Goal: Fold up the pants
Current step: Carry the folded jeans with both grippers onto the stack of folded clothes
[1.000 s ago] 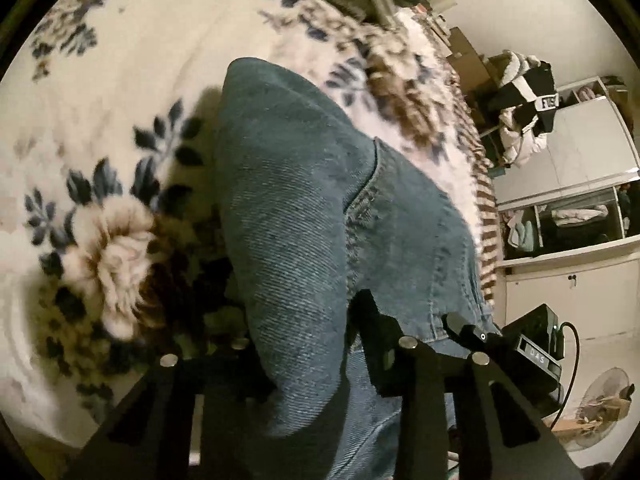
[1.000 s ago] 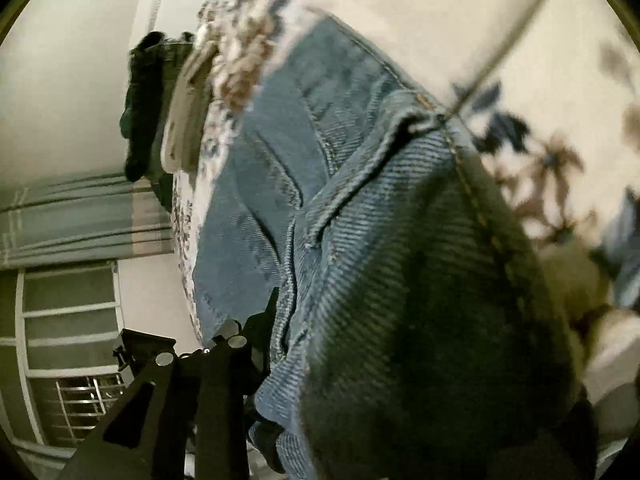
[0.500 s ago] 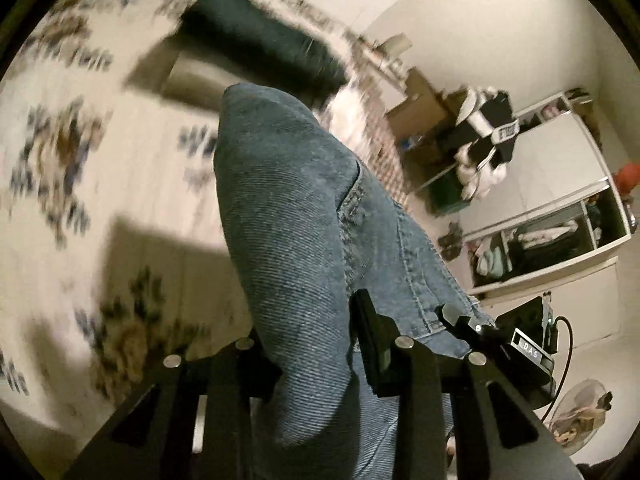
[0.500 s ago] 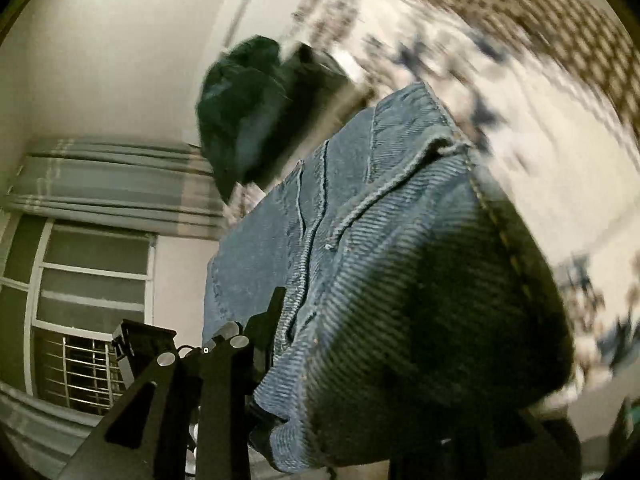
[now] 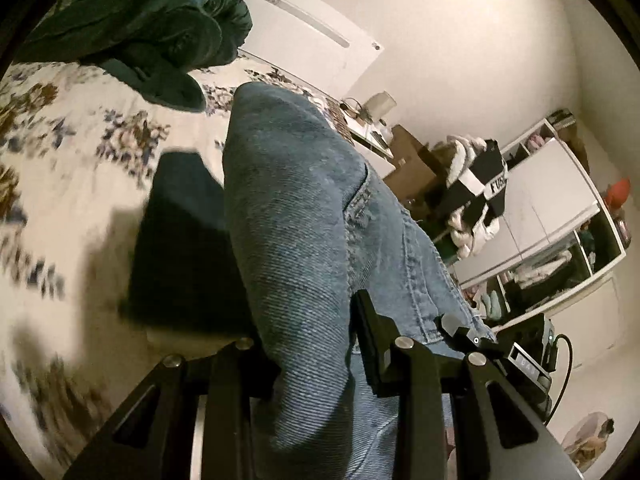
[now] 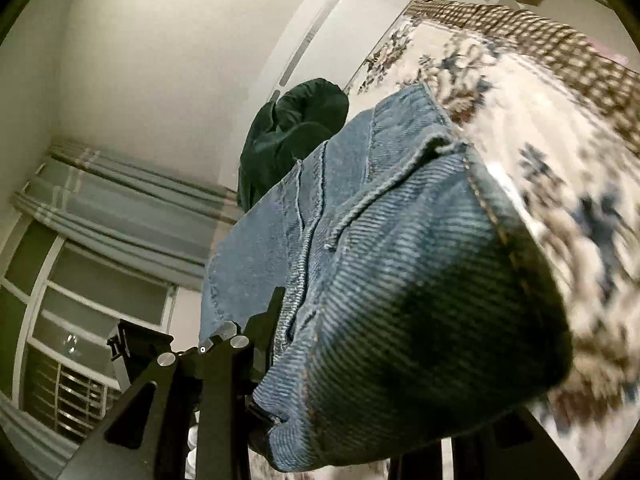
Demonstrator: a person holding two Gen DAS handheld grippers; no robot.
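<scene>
The blue denim pants rise between the fingers of my left gripper, which is shut on the cloth and holds it lifted above the floral bedspread. In the right wrist view the pants bulge over my right gripper, which is shut on a thick fold; its right finger is hidden under the denim. The cloth stretches between both grippers, and the other gripper shows past the denim.
A dark green garment lies at the bed's far end, also in the right wrist view. A folded dark item lies on the bedspread below the pants. Shelves and clothes stand right; window and curtain left.
Both grippers have lifted and tilted up with the pants, away from the bedspread. The room, the green garment and a dark folded item have come into view.
</scene>
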